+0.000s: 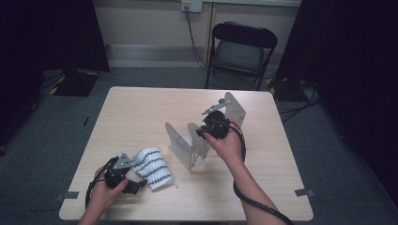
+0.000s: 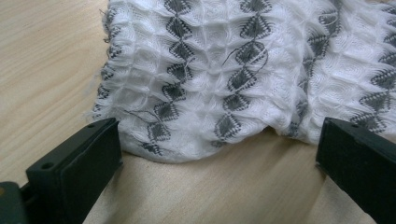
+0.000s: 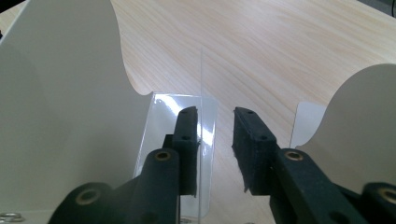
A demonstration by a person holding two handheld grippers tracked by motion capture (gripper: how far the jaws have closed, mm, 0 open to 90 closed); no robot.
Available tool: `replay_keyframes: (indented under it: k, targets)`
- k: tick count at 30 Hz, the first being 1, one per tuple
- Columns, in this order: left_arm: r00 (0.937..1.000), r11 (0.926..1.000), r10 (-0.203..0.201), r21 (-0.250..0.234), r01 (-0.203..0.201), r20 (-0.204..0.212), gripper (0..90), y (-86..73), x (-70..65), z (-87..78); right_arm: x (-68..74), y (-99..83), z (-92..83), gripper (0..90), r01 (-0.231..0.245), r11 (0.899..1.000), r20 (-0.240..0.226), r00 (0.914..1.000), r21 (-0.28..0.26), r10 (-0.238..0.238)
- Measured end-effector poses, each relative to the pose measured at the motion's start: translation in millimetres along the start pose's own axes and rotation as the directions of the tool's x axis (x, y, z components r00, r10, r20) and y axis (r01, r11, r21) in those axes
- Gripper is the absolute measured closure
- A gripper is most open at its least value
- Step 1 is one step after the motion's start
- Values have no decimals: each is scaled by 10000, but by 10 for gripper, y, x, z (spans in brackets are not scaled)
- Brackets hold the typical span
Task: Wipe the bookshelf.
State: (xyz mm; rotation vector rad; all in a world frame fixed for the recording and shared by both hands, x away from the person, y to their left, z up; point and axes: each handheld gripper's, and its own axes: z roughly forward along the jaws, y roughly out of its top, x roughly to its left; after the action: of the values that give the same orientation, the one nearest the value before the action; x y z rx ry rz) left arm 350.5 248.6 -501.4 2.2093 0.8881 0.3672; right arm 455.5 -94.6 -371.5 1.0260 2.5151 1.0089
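Wooden table (image 1: pixel 141 112), chair behind it. Folding board (image 1: pixel 197 140) sits mid-table; right gripper (image 3: pixel 215 135) hangs over it, jaws nearly together, one thin clear panel (image 3: pixel 201 130) between them, not pinched yet. Cloth (image 1: pixel 152 168) lies left of the board, just ahead of the left gripper (image 2: pixel 219 154), jaws wide apart.

Open fingers (image 2: pixel 79 168) flank the patterned white cloth (image 2: pixel 243 70) edge.

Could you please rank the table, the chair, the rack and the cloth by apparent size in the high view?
1. Table
2. Chair, though it stands farther off
3. Rack
4. Cloth
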Motion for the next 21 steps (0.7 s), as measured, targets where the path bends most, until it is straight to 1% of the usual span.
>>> replay_keyframes:
  k: [3,6,9,11,15,18,21]
  targets:
    - [10000,10000,6,1,-6,4,0,0,1,0,-2,-12,8,793,-59,9999,-200,9998,-125,57]
    - [10000,10000,8,2,-8,8,0,0,1,0,25,-8,11,866,128,9998,-321,9994,-127,-132]
    - [10000,10000,5,-1,-5,6,0,0,1,0,28,-10,4,875,67,9999,-397,9992,-136,-72]
    - [10000,10000,7,-3,-7,5,0,0,1,0,33,-10,-6,886,159,9998,-394,9991,-140,-165]
    - [10000,10000,4,-3,-4,2,0,0,0,0,53,-5,-16,898,284,9995,-207,9994,-164,-287]
    - [10000,10000,6,0,-6,8,0,0,1,0,44,-6,-27,899,274,9995,-224,9994,-173,-278]
    - [10000,10000,14,-3,-14,12,0,1,2,1,49,-3,-39,899,333,9993,-143,9993,-191,-336]
